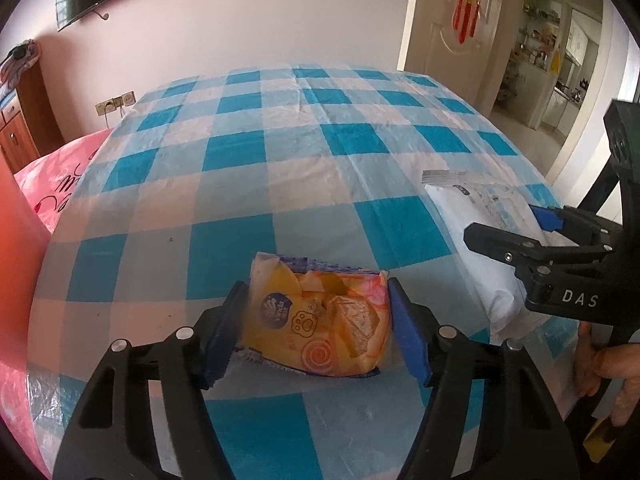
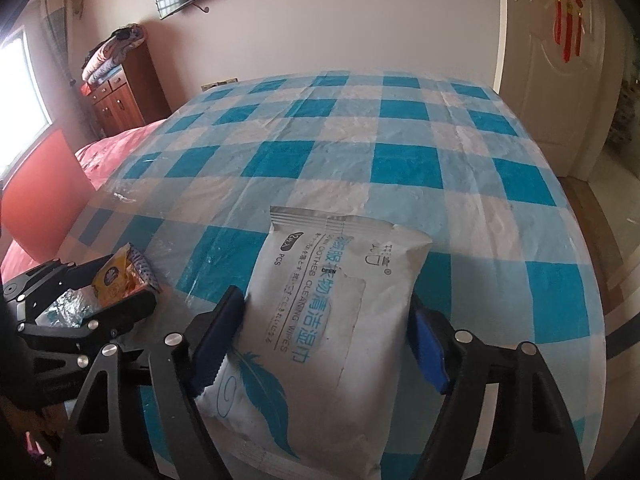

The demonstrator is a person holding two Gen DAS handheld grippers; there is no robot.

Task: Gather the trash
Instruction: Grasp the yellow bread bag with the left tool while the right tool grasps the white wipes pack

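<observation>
The left gripper (image 1: 316, 334) clasps a yellow tissue packet (image 1: 320, 316) lying on the checked tablecloth (image 1: 280, 160). Just beside it, the right gripper (image 2: 324, 344) grips a white wipes pack (image 2: 320, 312). Beyond stands a door (image 1: 444, 12).

The left gripper (image 1: 316, 334) is seen at the lower centre, its jaws partly spread. The right gripper (image 2: 324, 340) is likewise angled downward, jaws partly spread, lower centre.
</observation>
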